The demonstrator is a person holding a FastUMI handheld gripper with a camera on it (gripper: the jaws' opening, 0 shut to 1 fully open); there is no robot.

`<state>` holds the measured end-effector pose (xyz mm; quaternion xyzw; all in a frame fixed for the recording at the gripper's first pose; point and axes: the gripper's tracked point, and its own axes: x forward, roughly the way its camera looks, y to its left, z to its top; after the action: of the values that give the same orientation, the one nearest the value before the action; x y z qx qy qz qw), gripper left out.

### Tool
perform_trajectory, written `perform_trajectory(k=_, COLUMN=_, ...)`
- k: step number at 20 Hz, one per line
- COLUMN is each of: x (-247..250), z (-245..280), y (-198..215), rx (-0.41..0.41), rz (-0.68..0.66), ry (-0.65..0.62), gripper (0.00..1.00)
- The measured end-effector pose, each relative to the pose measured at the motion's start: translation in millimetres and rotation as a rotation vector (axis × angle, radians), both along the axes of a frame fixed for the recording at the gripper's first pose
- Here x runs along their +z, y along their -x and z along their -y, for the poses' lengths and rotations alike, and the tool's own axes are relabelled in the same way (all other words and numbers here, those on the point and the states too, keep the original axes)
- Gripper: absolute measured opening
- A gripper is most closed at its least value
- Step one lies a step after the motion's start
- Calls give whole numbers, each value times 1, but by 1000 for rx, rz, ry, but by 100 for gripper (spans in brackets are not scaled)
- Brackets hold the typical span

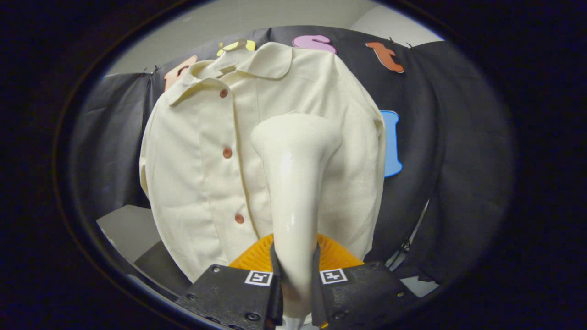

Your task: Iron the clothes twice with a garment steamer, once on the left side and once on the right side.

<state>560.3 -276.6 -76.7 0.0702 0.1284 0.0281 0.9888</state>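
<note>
Riding low on the gripper, looking forward and up along its fingers, close against the steamer and the hanging shirt.

steamer between fingers | shirt just beyond | wall behind

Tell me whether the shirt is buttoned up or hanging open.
Buttoned up. The cream shirt hangs spread beyond the fingers, its placket closed over three brown buttons. The gripper is shut on the garment steamer, whose head is against the shirt front.
</note>
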Motion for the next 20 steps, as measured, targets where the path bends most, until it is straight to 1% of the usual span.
perform_trajectory(k=10, x=-141, z=-6, y=41, rx=15, rz=-244, ry=-27, gripper=24)
perform_trajectory(k=13, x=-173, z=-12, y=46, rx=-3, rz=-292, ry=-68, gripper=24)
perform_trajectory(k=16, x=-207, z=-10, y=68, rx=1, rz=-365, ry=-55, gripper=24)
perform_trajectory(k=18, x=-222, z=-12, y=79, rx=-10, rz=-386, ry=-82, gripper=24)
perform_trajectory(k=20, x=-229, z=-16, y=92, rx=-8, rz=-386, ry=-78, gripper=24)
